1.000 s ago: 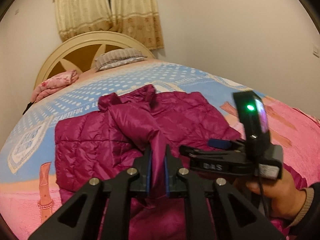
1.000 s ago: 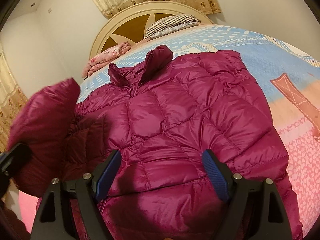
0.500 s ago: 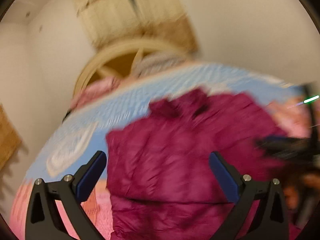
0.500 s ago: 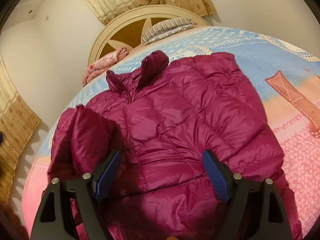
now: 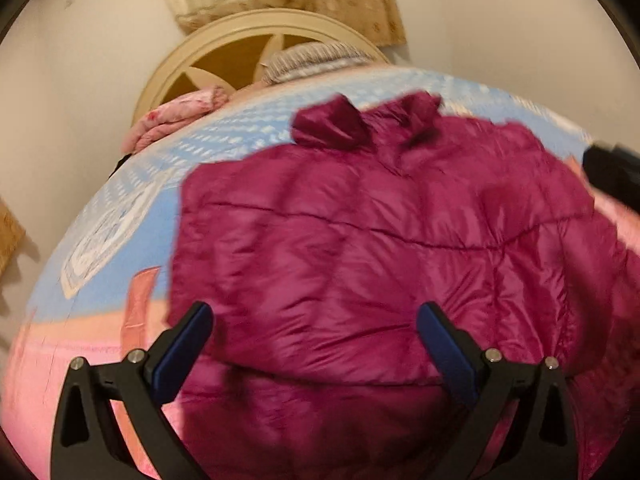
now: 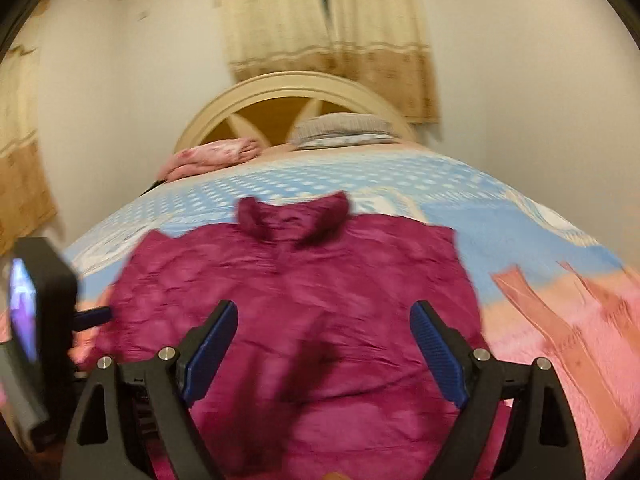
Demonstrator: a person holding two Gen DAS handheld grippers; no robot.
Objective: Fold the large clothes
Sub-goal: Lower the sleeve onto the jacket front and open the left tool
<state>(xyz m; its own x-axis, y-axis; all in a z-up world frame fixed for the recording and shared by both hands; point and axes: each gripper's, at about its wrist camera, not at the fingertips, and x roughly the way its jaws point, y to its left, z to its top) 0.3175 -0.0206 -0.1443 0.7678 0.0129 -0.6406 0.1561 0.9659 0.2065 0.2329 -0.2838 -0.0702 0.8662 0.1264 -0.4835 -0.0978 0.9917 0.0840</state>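
So the magenta puffer jacket (image 5: 380,248) was lying flat on the bed (image 6: 460,184), collar (image 6: 294,216) pointing toward the cream headboard (image 6: 292,84), with both sleeves tucked in over the body so it looked like a rough rectangle. It sat on the lower half of the bedspread, right where the blue dotted part turns into the pink part.

The left hand-held gripper (image 5: 314,344) was spread wide over the near left part of the jacket; its jaws had just been opening and nothing was between the blue pads (image 5: 182,354), so it was fully released. The right hand-held gripper (image 6: 324,346) was spread too, its jaws having just opened a bit further, hovering above the jacket's lower middle with nothing pinched.

From the right wrist view you could see the left tool's body off at the left edge, near the jacket's left side. A striped pillow (image 6: 340,128) and a folded pink blanket (image 6: 212,158) were up by the headboard, well apart from the jacket, with beige curtains (image 6: 328,40) hanging behind. Both views were a bit blurry.
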